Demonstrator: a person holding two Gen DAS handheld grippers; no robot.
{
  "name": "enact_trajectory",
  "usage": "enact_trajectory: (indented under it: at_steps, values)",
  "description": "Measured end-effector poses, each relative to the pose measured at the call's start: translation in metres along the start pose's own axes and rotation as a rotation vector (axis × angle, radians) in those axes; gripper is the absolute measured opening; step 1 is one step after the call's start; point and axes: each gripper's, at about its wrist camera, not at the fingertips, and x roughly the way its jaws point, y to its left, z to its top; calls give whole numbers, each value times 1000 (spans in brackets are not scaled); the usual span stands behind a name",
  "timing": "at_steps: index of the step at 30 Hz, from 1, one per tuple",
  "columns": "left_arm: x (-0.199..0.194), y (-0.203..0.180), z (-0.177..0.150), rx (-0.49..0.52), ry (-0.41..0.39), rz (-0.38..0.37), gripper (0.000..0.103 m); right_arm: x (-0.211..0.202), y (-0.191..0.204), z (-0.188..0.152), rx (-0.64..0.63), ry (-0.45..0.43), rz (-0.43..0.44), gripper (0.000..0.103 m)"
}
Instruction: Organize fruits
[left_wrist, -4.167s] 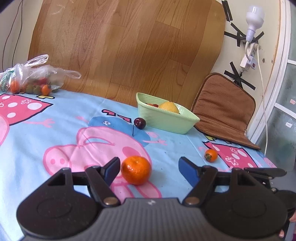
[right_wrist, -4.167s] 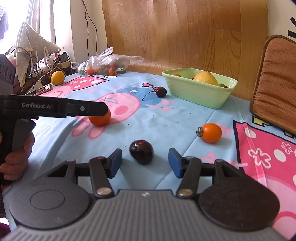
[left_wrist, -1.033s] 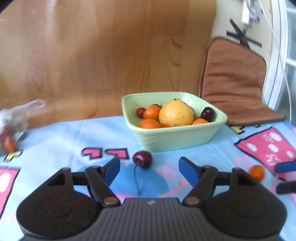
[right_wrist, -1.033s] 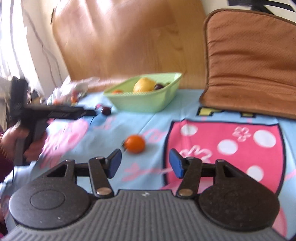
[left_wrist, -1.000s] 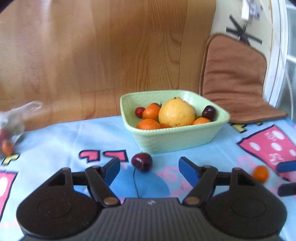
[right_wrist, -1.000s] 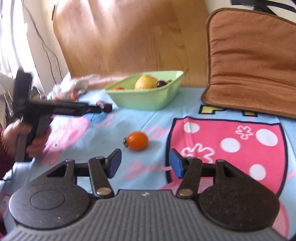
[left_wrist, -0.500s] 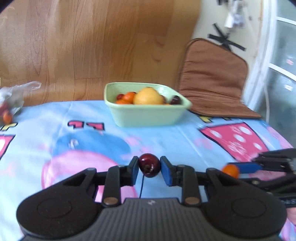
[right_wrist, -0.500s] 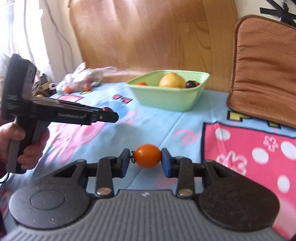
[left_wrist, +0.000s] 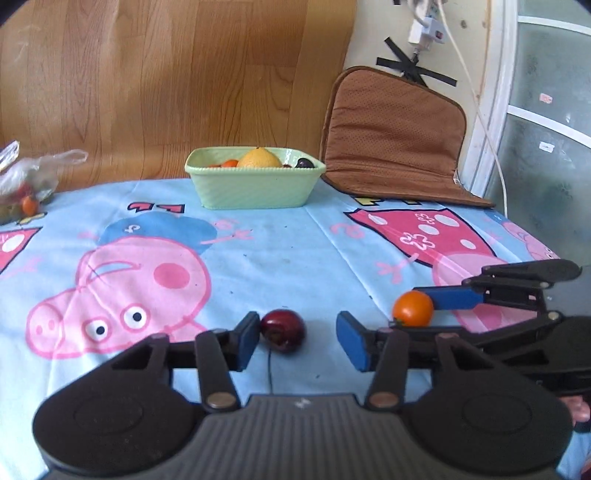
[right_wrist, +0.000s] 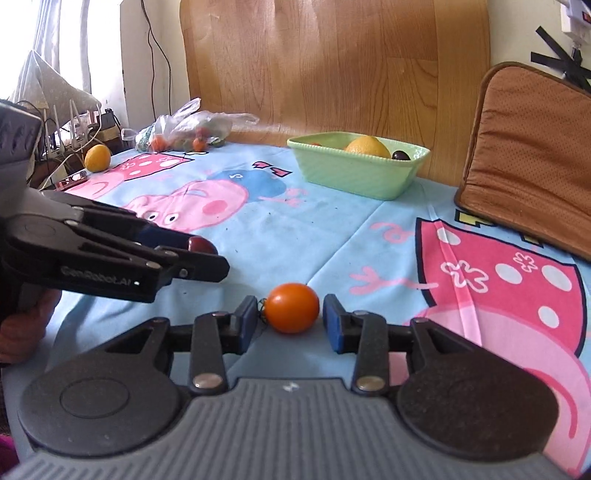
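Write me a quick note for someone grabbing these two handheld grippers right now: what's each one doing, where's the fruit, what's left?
Left gripper: open around the cherry, which lies on the tablecloth against one pad.
Right gripper: open, small gaps either side of the orange tomato, also on the cloth.
Green bowl at the back already holds a lemon and other fruit.
Left to do: grip both fruits and carry them to the bowl. A bag of fruit and a loose lemon wait at the far left.

Two grippers are seen: the left gripper (left_wrist: 298, 339) and the right gripper (right_wrist: 289, 322). One dark cherry (left_wrist: 283, 330) and one small orange tomato (right_wrist: 292, 308) are counted on the desk (left_wrist: 288, 258). One green bowl (left_wrist: 255, 184), one plastic bag (right_wrist: 184, 129) and one brown cushion (left_wrist: 395, 136) are seen. One yellow fruit (right_wrist: 97, 158) is seen far off.
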Motion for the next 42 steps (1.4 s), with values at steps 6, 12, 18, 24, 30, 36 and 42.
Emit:
enact_trajectory:
  at_steps: [6,12,18,24,30,36,42]
  values:
    - [2,0,1,-4,8,21,50,-1,-1,-3,13,-11,2,52]
    - [12,7,4,-48,18,94,50,1,-1,-3,22,-9,-6,53]
    - [17,-2,5,-46,16,176,53,2,3,-3,9,-6,-39,53]
    - [19,-6,3,-35,8,209,54,2,7,-5,27,-12,-74,54]
    - [19,-6,3,-38,4,222,55,-1,4,-6,62,-21,-82,54]
    - [19,-6,2,-40,2,232,57,-3,3,-8,82,-27,-78,59]
    - [18,-5,2,-46,1,233,59,-6,1,-9,97,-34,-73,59]
